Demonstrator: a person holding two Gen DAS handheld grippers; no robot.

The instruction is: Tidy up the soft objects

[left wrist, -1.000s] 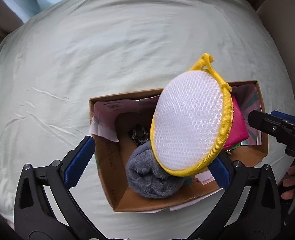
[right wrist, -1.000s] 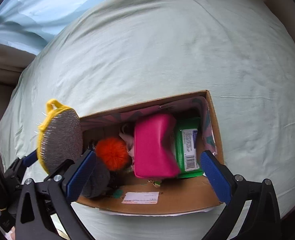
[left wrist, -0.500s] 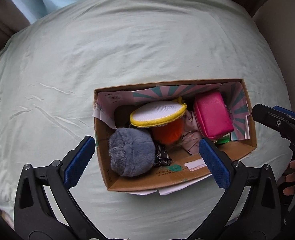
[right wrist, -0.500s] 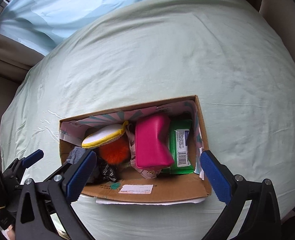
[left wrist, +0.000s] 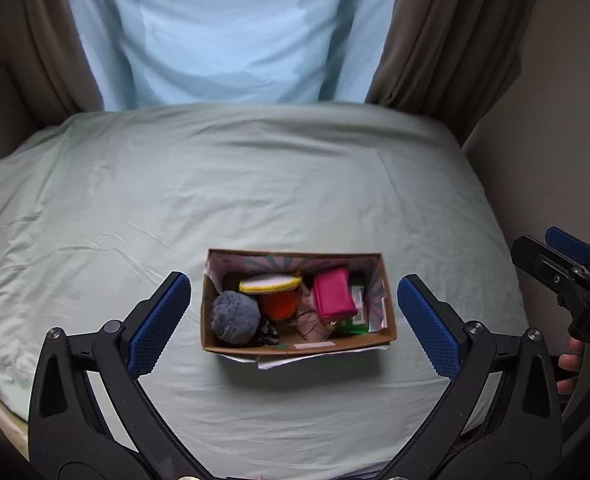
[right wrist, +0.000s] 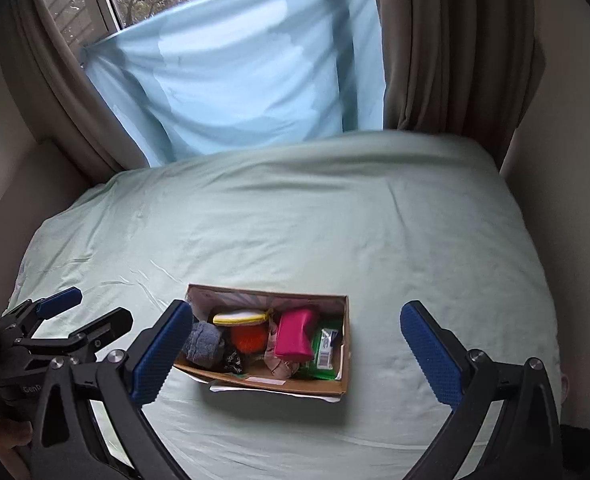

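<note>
A cardboard box [left wrist: 299,347] [right wrist: 279,386] sits on the pale green bed. Inside lie a grey fluffy ball [left wrist: 235,316] [right wrist: 205,342], a yellow-rimmed white mesh pad [left wrist: 270,283] [right wrist: 241,317] on top of an orange pom-pom [left wrist: 281,306] [right wrist: 249,338], a pink pouch [left wrist: 334,296] [right wrist: 295,338] and a green wipes packet [right wrist: 327,350]. My left gripper [left wrist: 293,322] is open and empty, held well above and in front of the box. My right gripper [right wrist: 295,354] is also open and empty, back from the box. Each gripper shows at the edge of the other's view.
The green bedsheet [left wrist: 255,192] spreads wide around the box. Behind the bed hang a light blue cloth [right wrist: 247,68] and brown curtains [right wrist: 447,48] over a window. A wall [left wrist: 567,120] runs along the right side. A hand [left wrist: 571,368] holds the right gripper.
The left gripper let the yellow mesh pad go into the box, where it now rests on the orange pom-pom. Both grippers have pulled far back and up from the box.
</note>
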